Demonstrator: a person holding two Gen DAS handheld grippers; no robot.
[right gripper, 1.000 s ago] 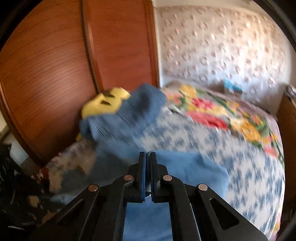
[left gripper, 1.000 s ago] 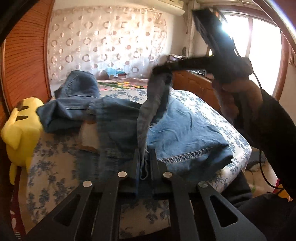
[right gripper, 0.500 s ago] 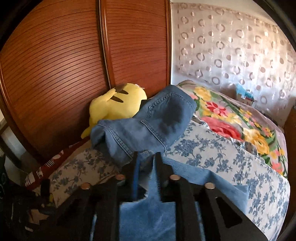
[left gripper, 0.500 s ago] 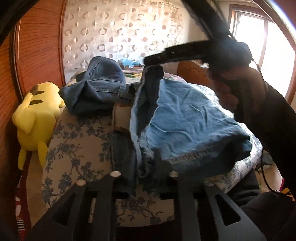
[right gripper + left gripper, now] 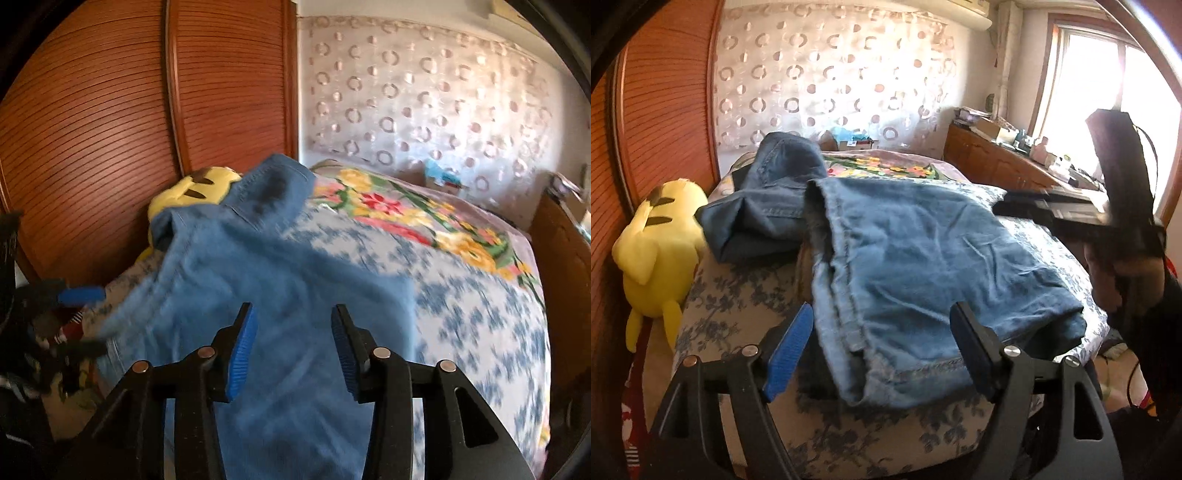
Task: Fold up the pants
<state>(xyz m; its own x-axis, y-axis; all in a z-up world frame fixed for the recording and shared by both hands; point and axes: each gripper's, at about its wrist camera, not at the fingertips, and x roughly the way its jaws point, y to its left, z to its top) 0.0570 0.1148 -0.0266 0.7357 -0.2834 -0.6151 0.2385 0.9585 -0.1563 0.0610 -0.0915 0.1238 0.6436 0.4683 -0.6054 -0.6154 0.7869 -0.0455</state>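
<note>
Light blue jeans (image 5: 923, 266) lie folded over on the floral bedsheet (image 5: 746, 306), their hem at the bed's near edge. My left gripper (image 5: 882, 347) hovers over that hem with its jaws opening, and the cloth lies loose under them, untouched by the pads. In the right wrist view the same jeans (image 5: 280, 302) spread below my right gripper (image 5: 291, 350), whose jaws are also opening with no cloth pinched. The right gripper (image 5: 1052, 210), held by a hand, shows at the right of the left wrist view.
A second, darker pair of jeans (image 5: 772, 199) is heaped at the bed's far left. A yellow plush toy (image 5: 661, 251) leans against the wooden wardrobe (image 5: 110, 129). A flowered blanket (image 5: 417, 218) covers the far bed. A wooden dresser (image 5: 1001, 166) stands by the window.
Both grippers have let go of the jeans and opened. The lifted denim has dropped flat onto the bed. The right gripper has swung away to the right and lower.
</note>
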